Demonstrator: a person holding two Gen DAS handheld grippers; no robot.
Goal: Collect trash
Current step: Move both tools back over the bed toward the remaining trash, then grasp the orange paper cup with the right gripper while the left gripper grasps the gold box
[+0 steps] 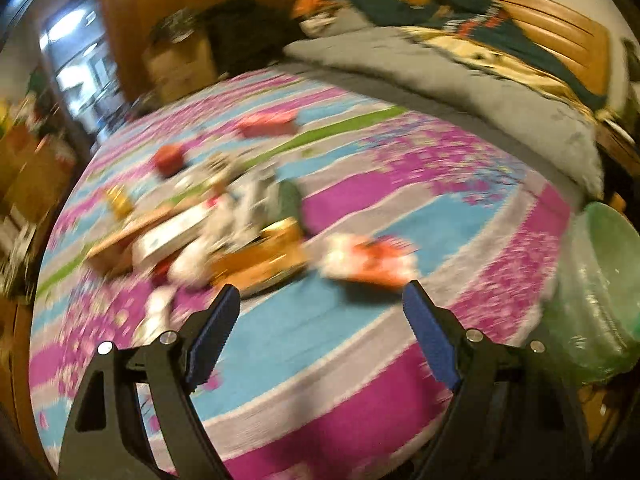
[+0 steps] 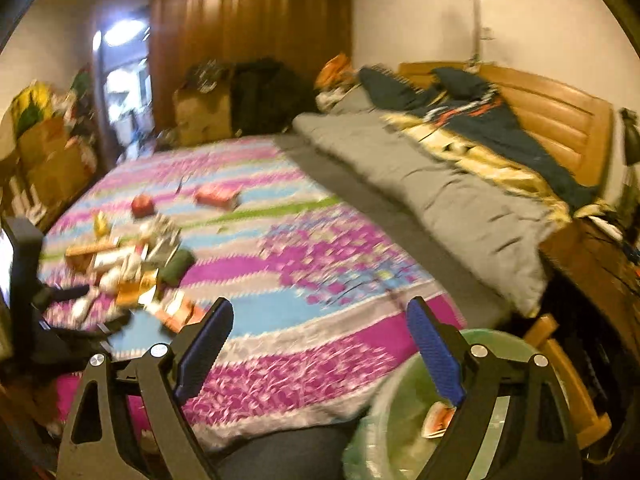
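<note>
Both pairs of tongs stand spread wide with nothing between them: the left tongs (image 1: 320, 296) hang over the striped bedspread (image 1: 320, 344), the right tongs (image 2: 320, 310) partly over a bin lined with a green bag (image 2: 400, 392) beside the bed. Blurred trash (image 1: 224, 232), boxes and wrappers, lies heaped on the bedspread ahead of the left tongs; 1 orange-and-white wrapper (image 2: 438, 420) lies inside the bin.

left wrist view is looking down along its fingers, low over the bed (image 1: 320, 340), nearer the trash pile (image 1: 208, 232); right wrist view is sitting farther back, above the bin (image 2: 400, 412); both are sharing bed, pile, bin and headboard (image 2: 560, 120)
</note>
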